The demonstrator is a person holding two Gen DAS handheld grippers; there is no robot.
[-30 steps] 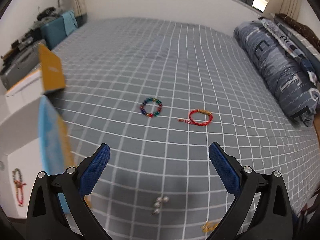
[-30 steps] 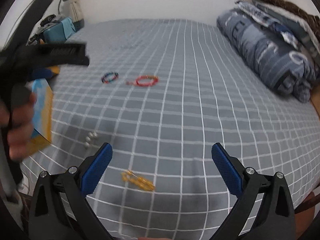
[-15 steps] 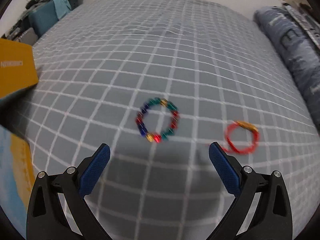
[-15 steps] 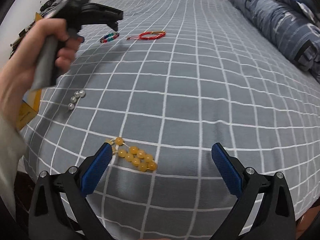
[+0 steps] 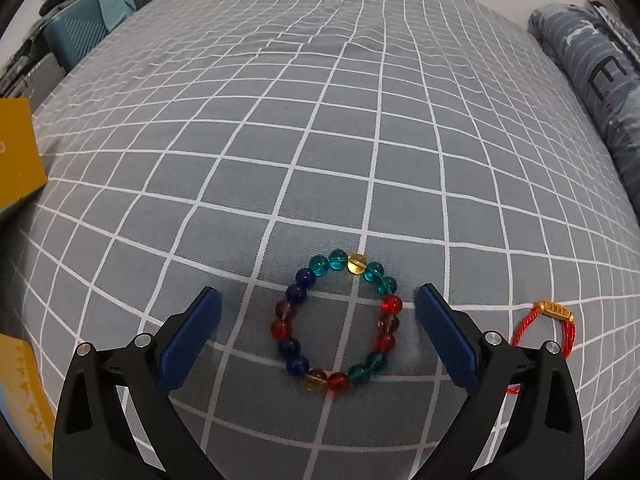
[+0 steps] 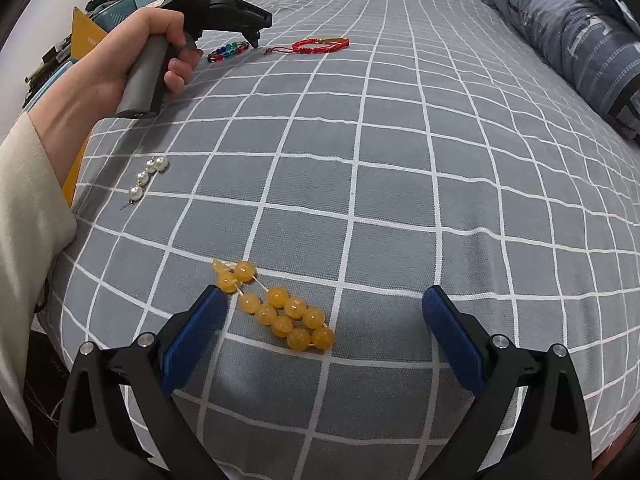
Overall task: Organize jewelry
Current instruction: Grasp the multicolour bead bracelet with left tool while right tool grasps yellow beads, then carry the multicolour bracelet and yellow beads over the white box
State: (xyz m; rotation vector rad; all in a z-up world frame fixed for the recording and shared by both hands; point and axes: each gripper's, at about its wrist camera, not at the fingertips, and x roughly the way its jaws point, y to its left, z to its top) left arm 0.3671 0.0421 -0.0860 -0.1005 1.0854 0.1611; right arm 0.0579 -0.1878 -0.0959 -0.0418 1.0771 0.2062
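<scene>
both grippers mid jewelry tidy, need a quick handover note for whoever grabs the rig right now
Left gripper: open, low over the bed, fingers either side of the multicolour bead bracelet, not gripping.
Right gripper: open, empty, over the yellow bead bracelet, which lies nearer its left finger.
Also on the bed: red cord bracelet just right of the multicolour one, pearl piece near the left edge.
Yellow box at the left edge; contents not visible.
Done: nothing shown as put away. Left: all four pieces. The multicolour one looks like the next grab.
</scene>
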